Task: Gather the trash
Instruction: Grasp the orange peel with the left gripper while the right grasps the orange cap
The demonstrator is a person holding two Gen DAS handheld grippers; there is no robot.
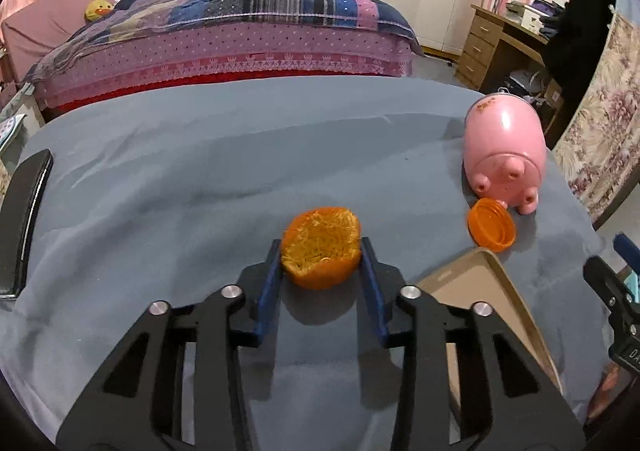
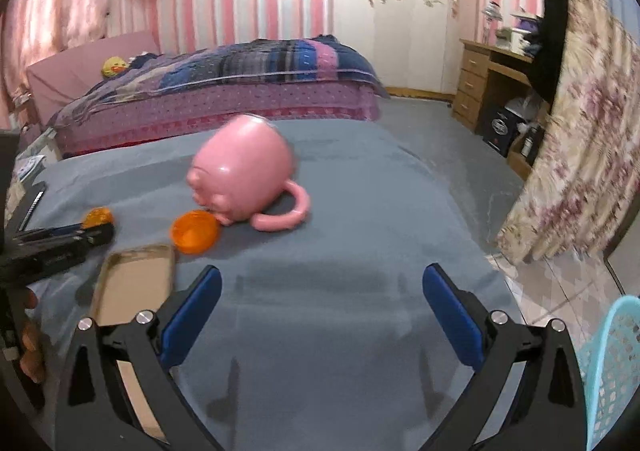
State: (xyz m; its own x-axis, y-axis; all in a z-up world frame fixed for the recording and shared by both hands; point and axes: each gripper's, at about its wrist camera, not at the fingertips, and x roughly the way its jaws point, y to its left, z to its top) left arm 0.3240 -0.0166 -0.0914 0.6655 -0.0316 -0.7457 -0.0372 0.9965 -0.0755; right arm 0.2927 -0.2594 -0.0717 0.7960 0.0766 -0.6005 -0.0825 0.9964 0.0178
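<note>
At the lower centre of the left wrist frame, the orange peel [image 1: 320, 251] sits on the grey cloth [image 1: 200, 171], clenched by the left gripper [image 1: 321, 255], while the right gripper [image 2: 322, 301] gapes empty near the orange cap [image 2: 195, 231].

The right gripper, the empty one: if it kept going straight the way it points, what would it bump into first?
Probably just the grey cloth. The right gripper is open and tilts down at a bare patch. The pink pig cup and the orange lid lie farther off to the left, likely outside its line, though depth is hard to judge.
</note>
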